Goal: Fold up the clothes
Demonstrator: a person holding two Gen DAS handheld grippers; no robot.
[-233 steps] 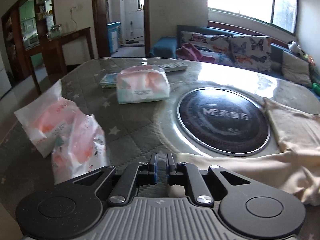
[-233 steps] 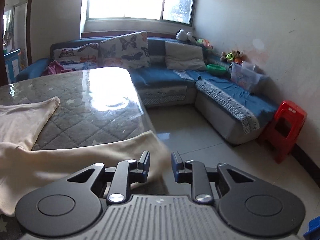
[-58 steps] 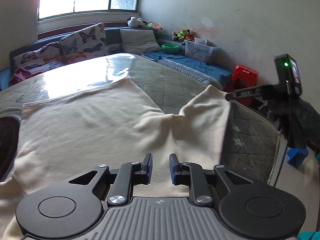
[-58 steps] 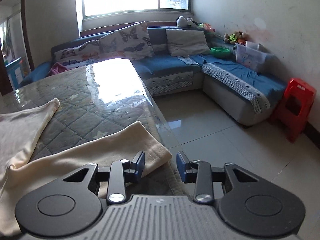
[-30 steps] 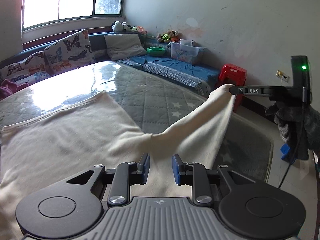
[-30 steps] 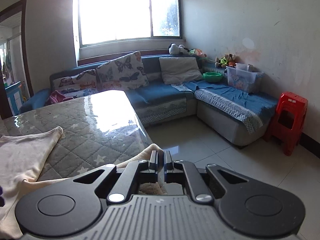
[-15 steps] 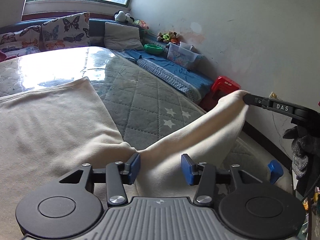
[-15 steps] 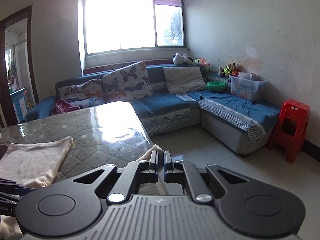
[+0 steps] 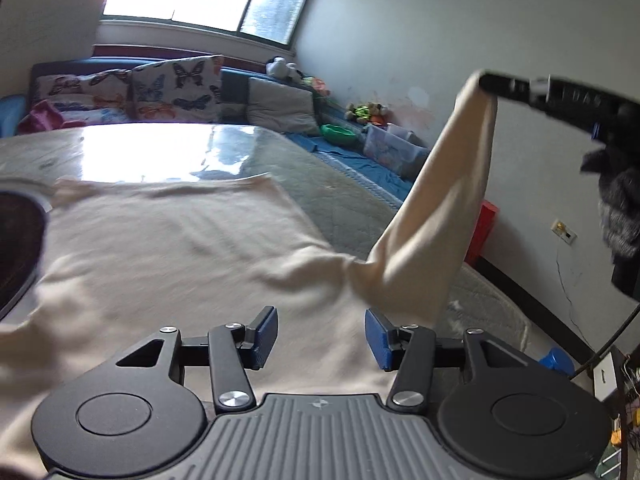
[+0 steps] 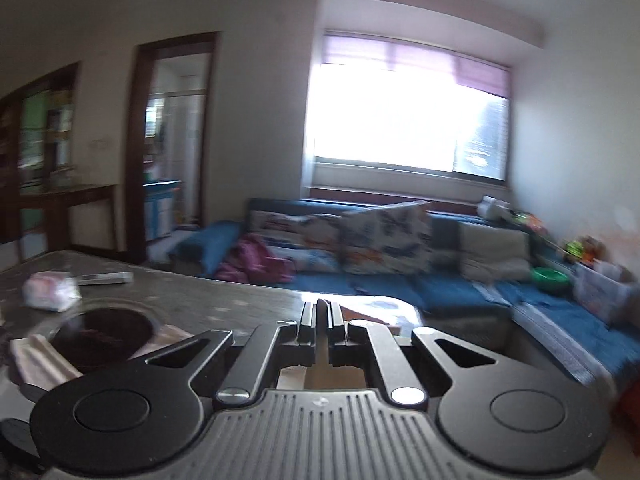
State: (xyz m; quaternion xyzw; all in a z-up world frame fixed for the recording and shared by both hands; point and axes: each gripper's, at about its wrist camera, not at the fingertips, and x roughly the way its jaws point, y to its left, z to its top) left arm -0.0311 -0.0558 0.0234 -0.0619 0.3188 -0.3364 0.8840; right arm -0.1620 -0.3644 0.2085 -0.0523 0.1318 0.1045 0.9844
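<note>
Folding well here, by this look, means carrying the sleeve (image 9: 436, 216), pinched at its tip in the shut right gripper (image 9: 486, 80), over the shirt (image 9: 168, 236) spread on the table (image 9: 344, 196), left gripper (image 9: 321, 334) wide open, empty, low above the cloth.

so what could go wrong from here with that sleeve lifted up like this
The right gripper pinches only the tip of the cream garment's sleeve, so the cloth could slip out mid-fold. The left gripper is open above the body and pins nothing, so pulling the sleeve may drag or bunch the whole garment. The garment also reaches the dark cooktop at its far side, where the fabric could slide across it.
</note>
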